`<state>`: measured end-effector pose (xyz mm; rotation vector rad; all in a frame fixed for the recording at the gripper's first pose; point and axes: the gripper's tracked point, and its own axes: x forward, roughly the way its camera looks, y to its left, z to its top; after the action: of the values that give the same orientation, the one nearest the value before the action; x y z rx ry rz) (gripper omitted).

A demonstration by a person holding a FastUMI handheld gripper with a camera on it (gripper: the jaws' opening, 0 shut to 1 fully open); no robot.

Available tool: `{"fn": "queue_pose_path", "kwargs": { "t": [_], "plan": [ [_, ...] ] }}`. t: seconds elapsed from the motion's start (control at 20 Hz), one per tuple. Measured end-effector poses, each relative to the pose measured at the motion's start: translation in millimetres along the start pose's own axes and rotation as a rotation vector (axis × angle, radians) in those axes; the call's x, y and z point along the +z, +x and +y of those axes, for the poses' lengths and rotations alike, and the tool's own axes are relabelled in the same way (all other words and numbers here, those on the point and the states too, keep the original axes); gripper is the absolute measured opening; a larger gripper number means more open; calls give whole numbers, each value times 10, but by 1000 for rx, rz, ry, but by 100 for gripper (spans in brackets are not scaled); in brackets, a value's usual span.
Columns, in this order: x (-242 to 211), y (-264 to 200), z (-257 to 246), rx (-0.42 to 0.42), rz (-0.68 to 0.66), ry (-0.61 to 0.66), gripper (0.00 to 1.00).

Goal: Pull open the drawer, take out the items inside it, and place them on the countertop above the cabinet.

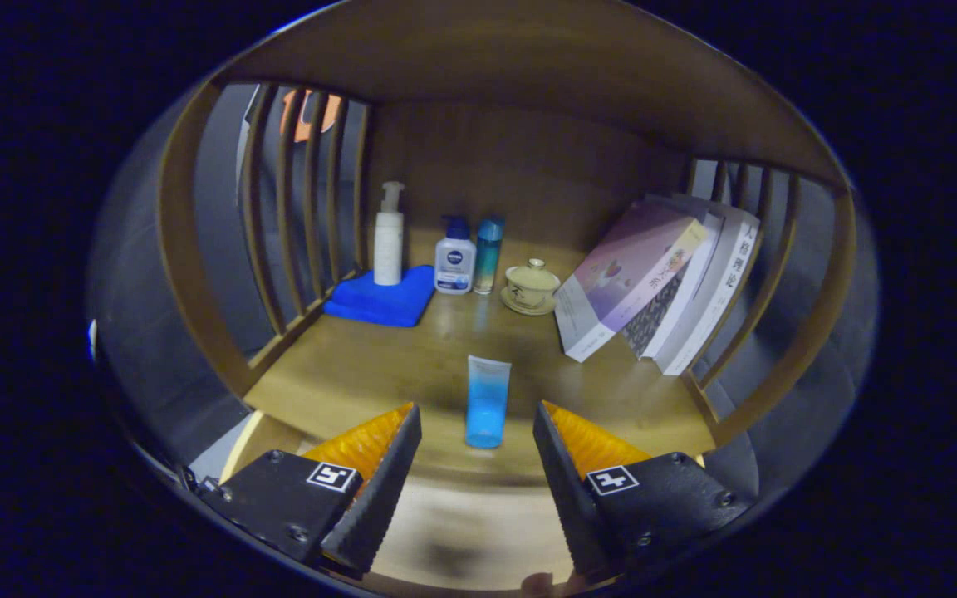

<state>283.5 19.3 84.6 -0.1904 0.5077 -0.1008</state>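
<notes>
Tongs: tongs [477,428] spread wide, nothing pinched; both fingers hang over the near edge of the tabletop with a broad gap between the tips.
Tube: blue tube [487,402] on the tabletop, cap end toward the tongs, in line with the gap and just ahead of the tips; touching neither finger.
Tabletop: wooden tabletop [362,374], light brown, dull sheen; near strip under the fingers is blurred. Sits inside a wooden alcove.
Books: leaning books [661,278], a few together, tilted over to the right against the right-hand slats; well apart from the tube.
Lidded cup: small pale lidded cup on a saucer [532,286], just left of the books, beyond the tube.
Bottles: short white bottle with a blue cap [454,262] and a slim teal bottle [488,253] side by side, upright, close to the back wall.
Cloth: folded blue cloth [383,299] in the back left corner; tall white pump bottle [388,237] stands on its far end.
Enclosure: wooden slats [304,191] on the left, more on the right; plain wood back panel [528,166] and wood ceiling overhead.
Room: dim; grey surfaces show through the slats. Something orange behind the left slats, too hidden to tell.
</notes>
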Motion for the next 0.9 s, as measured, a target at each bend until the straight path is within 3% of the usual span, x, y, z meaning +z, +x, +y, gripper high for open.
{"fn": "queue_pose_path", "kwargs": {
  "t": [0.3, 0.5, 0.9],
  "plan": [
    [-269, -678, 113, 54, -94, 8, 87],
    [-479, -1049, 156, 57, -188, 7, 96],
    [-1350, -1388, 163, 38, -301, 10, 98]
  ]
}}
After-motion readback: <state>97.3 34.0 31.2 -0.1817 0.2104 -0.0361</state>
